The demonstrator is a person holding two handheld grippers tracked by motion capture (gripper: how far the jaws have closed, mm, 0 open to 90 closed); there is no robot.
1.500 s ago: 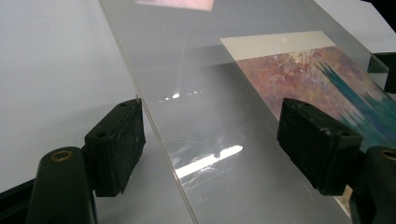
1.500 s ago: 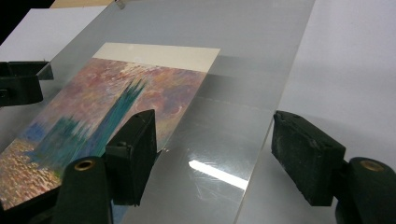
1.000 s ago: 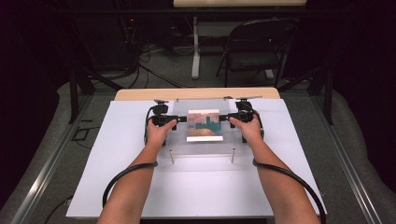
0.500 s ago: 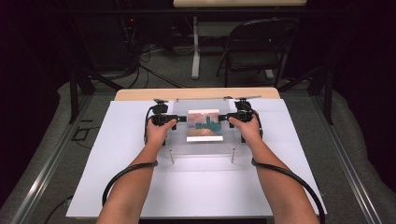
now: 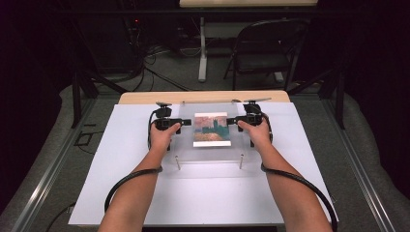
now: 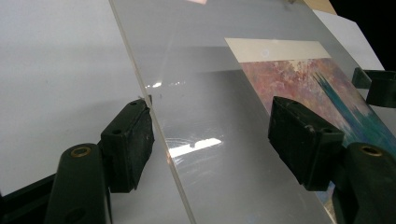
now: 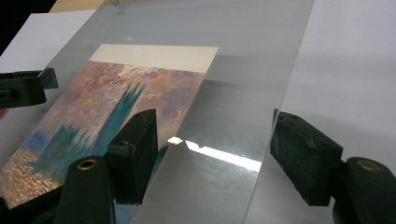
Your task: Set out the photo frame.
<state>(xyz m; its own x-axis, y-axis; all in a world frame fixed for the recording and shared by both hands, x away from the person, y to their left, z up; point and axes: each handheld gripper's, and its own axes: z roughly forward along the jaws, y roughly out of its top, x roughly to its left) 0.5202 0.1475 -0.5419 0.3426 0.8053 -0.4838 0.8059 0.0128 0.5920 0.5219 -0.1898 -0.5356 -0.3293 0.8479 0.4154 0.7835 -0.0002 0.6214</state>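
Note:
A clear plastic sheet (image 5: 209, 152) lies raised on short posts over a colourful painting print (image 5: 211, 129). My left gripper (image 5: 186, 123) sits at the sheet's left edge. In the left gripper view the sheet's edge (image 6: 156, 126) runs between the jaws of that gripper (image 6: 210, 135); they have just been closing and one still stands off the sheet. My right gripper (image 5: 233, 121) is at the sheet's right edge. In the right gripper view that gripper (image 7: 215, 154) is open, one jaw over the sheet (image 7: 243, 116) and one beyond its edge, near the print (image 7: 116, 107).
The sheet rests on a white board (image 5: 121, 159) that covers a wooden table (image 5: 203, 96). Two metal posts (image 5: 178, 162) stand at the sheet's near edge. A folding chair (image 5: 263, 48) and cables are on the floor beyond the table.

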